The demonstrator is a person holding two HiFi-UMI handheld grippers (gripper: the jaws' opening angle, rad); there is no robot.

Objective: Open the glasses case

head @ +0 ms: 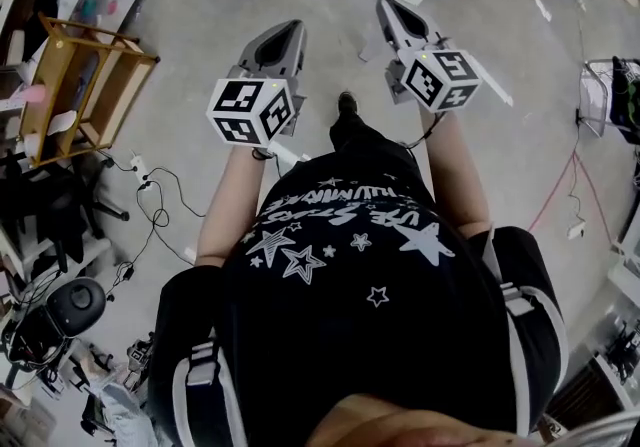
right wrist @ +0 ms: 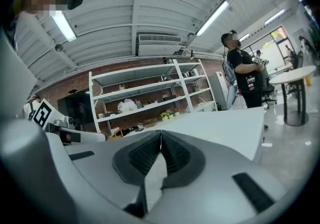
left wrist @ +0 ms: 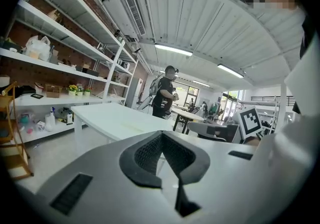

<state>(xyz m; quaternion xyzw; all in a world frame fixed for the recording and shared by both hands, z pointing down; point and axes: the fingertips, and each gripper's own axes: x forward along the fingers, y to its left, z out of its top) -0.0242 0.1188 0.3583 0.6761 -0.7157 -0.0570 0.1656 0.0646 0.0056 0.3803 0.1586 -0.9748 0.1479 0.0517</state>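
No glasses case shows in any view. In the head view the person holds both grippers out in front of the body, above the grey floor. My left gripper (head: 288, 30) is shut, its dark pads meeting at the tip (left wrist: 161, 135) with nothing between them. My right gripper (head: 388, 5) is also shut and empty, pads together (right wrist: 160, 140). Both point roughly level toward a long white table (left wrist: 115, 118) (right wrist: 220, 123). Each gripper's marker cube shows in the other's view: the right one (left wrist: 250, 122) and the left one (right wrist: 42, 113).
A wooden rack (head: 85, 85) stands at the left, with cables (head: 150, 205) and a dark chair (head: 70, 305) on the floor. A wire basket (head: 600, 95) is at the right. Another person (left wrist: 162, 97) stands beyond the table, wall shelves (left wrist: 60, 62) to the side.
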